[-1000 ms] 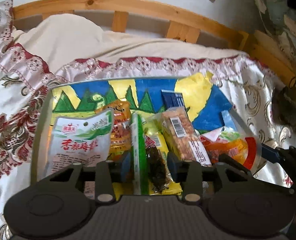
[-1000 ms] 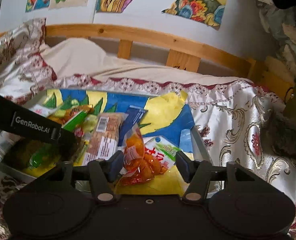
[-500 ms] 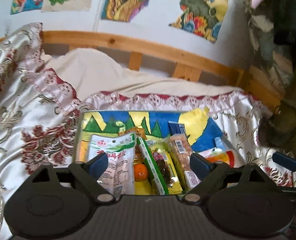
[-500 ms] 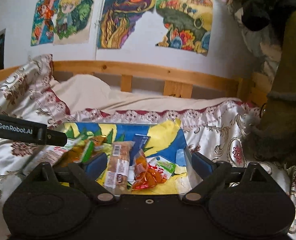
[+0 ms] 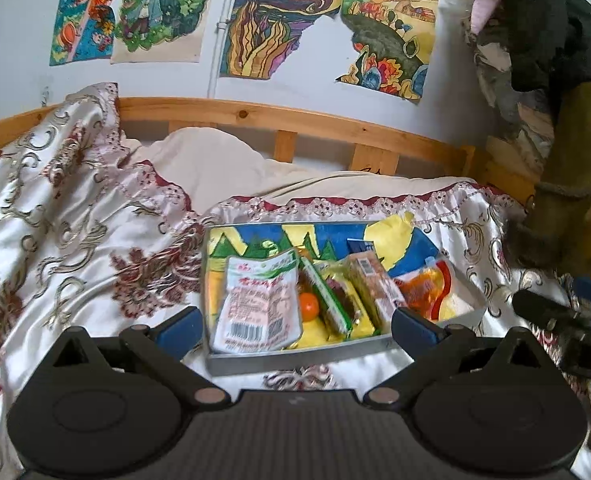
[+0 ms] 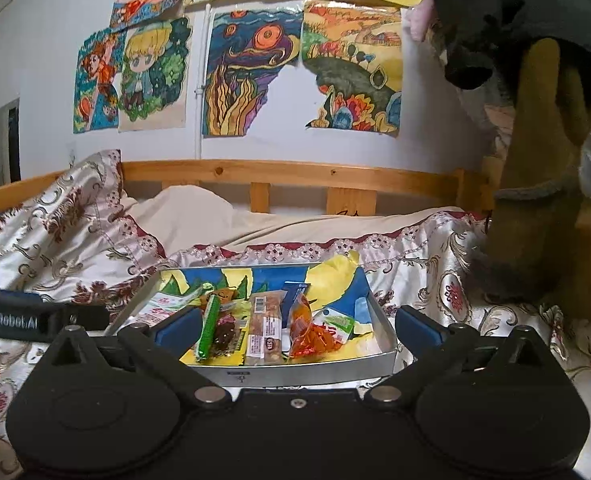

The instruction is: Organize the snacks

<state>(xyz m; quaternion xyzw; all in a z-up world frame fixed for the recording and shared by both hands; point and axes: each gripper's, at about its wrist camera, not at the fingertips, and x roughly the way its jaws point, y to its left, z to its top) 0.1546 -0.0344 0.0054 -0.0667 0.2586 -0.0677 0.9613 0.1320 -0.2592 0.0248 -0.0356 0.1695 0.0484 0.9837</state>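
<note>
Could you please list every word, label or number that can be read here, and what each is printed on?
"GenRobot.AI": white letters on the left claw's black body, in the right wrist view.
White packet: red characters and a barcode, too blurred to read.
Nut bar: barcode and small label, unreadable.
Orange packet: print illegible.

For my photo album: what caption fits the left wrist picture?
Open tongs hover before a tray of snack packets on a bed.

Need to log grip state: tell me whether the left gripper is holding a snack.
No, the left gripper is open and empty, in front of the tray.
</note>
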